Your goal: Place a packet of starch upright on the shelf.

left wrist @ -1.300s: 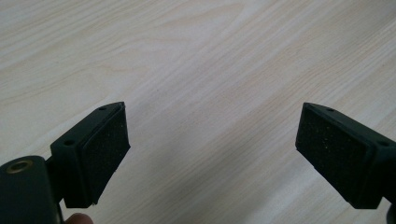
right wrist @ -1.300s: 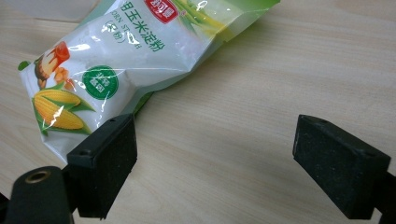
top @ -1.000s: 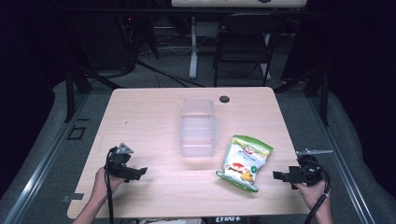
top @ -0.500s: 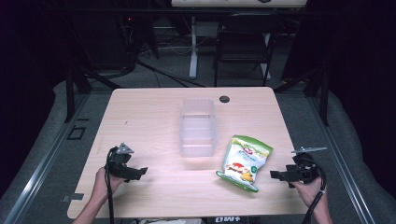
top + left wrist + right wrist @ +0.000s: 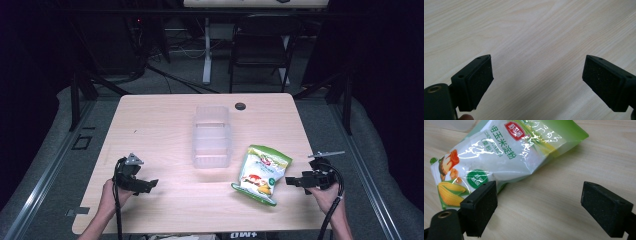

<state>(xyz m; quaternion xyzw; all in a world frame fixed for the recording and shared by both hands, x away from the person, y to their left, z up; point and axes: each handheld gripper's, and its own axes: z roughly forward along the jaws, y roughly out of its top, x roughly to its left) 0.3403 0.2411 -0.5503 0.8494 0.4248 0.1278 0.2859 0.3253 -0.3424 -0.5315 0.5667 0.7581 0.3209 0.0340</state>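
Dark room with chairs behind, pale wood desk (image 5: 150, 125) carrying a clear plastic container (image 5: 211, 136) at centre, well ahead of both sets of fingers, and a green corn starch bag (image 5: 261, 173) lying flat. Right gripper (image 5: 294, 181) has crept in from the desk edge over the last second, fingers (image 5: 479, 208) wide apart and empty, bag just ahead and to their left, so a grab at it looks likely. Left gripper (image 5: 148, 185) unchanged, fingers (image 5: 477, 78) spread wide over bare wood, holding nothing.
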